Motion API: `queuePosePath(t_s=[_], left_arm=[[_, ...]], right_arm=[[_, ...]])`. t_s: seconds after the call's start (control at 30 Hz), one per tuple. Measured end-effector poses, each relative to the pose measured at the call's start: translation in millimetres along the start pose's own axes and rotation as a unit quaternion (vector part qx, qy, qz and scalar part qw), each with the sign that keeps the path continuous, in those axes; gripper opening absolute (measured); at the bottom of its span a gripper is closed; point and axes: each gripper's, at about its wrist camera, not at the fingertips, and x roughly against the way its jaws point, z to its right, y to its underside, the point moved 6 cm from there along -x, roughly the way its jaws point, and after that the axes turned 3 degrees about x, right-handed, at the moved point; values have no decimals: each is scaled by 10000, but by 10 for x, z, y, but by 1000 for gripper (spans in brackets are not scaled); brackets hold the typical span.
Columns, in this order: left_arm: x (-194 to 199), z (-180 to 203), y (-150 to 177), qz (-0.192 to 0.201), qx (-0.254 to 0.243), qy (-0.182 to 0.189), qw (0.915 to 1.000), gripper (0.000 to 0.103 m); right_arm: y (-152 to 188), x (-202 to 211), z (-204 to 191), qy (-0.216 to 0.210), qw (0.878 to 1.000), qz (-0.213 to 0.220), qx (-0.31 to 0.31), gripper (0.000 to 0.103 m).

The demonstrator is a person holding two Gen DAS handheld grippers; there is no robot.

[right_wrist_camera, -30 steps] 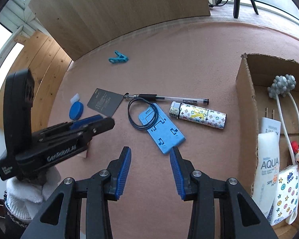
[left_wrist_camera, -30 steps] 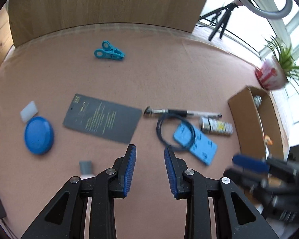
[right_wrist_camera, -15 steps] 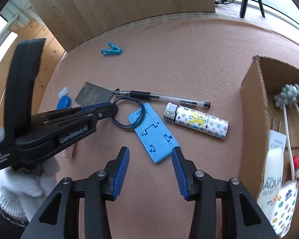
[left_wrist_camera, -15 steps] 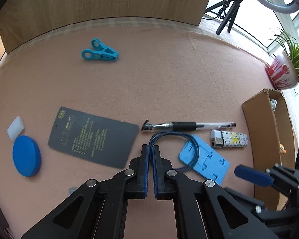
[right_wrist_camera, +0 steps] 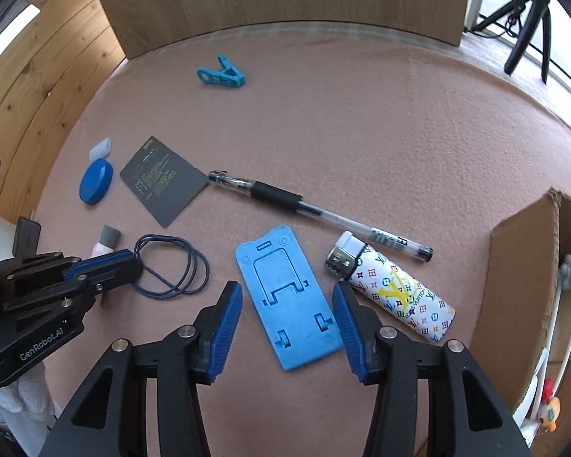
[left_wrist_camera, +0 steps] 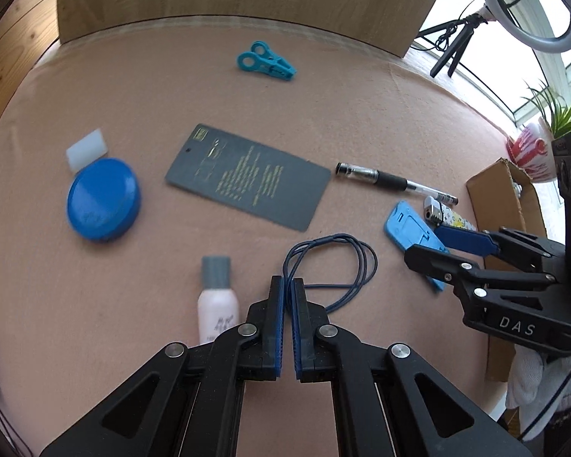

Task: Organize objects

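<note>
A dark blue cord loop (left_wrist_camera: pixel 356 262) lies on the pink table cover, one end pinched in my left gripper (left_wrist_camera: pixel 288 285), which is shut on it. In the right wrist view the same cord loop (right_wrist_camera: pixel 194 266) trails from the left gripper (right_wrist_camera: pixel 129 266). A light blue phone stand (right_wrist_camera: pixel 285 304) lies flat between the fingers of my right gripper (right_wrist_camera: pixel 287 290), which is open and straddles it without touching. The stand (left_wrist_camera: pixel 403 224) is partly hidden behind the right gripper (left_wrist_camera: pixel 426 245) in the left wrist view.
A patterned lighter (right_wrist_camera: pixel 399 293) and a pen (right_wrist_camera: pixel 316 211) lie right of the stand. An open cardboard box (right_wrist_camera: pixel 521 266) with several items stands at the right. A dark card (left_wrist_camera: pixel 247 181), a blue round tin (left_wrist_camera: pixel 102 200), a pink bottle (left_wrist_camera: pixel 217 304), a white eraser (left_wrist_camera: pixel 86 148) and a teal clip (left_wrist_camera: pixel 264 61) lie left and far.
My left gripper shut on the cord and dragged it left, off the phone stand. My right gripper moved forward over the stand and opened wider.
</note>
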Motion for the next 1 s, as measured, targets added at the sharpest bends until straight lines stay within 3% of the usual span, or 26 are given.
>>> queuePosePath(t_s=[0.2,0.3,0.7,1.0], left_arm=[[21,-96,129,48,323,218,9992,3],[47,-90,153,81,390,281,9988,3],[487,-12,7,476,350,450,9972,2],[879,350,-138,787,-1,700,9944,2]], right_arm=[[45,-32,-134,333,9979,-159,535,47],[72,-22,-153,585,9961,-121,650,35],[311,306,-6,-39,9996,255,-138,33],[471,818,123,-189,9956,794,-467,33]])
